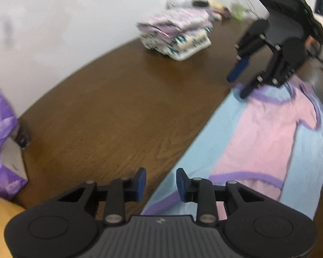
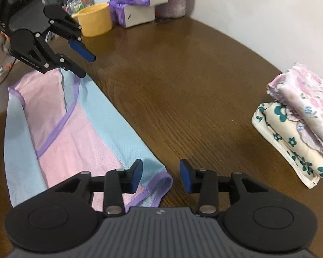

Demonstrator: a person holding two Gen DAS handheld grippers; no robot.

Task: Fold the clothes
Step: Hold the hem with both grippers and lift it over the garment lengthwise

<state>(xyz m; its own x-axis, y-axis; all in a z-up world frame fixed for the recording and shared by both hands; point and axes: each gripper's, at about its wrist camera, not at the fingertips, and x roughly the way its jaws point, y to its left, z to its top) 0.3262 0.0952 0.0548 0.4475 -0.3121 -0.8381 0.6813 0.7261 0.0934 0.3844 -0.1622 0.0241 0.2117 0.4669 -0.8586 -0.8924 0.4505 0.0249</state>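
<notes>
A light blue and pink garment (image 1: pixel 269 142) with purple trim lies flat along the brown table (image 1: pixel 107 107). My left gripper (image 1: pixel 160 183) hovers open over the garment's near edge, with nothing pinched between its blue pads. At the far end of the cloth, my right gripper (image 1: pixel 240 82) hangs just above it. In the right wrist view the garment (image 2: pixel 75 142) stretches away to the left. There my right gripper (image 2: pixel 161 177) stands open over its purple-hemmed corner, pads clear of the cloth. The left gripper (image 2: pixel 86 65) is open above the opposite end.
A stack of folded floral clothes (image 1: pixel 176 38) (image 2: pixel 297 129) sits further along the table (image 2: pixel 193 75). Purple tissue packs (image 2: pixel 137 0) (image 1: pixel 2 142) and a yellow cup (image 2: pixel 95 19) stand by the wall. Bare wood lies between the garment and the stack.
</notes>
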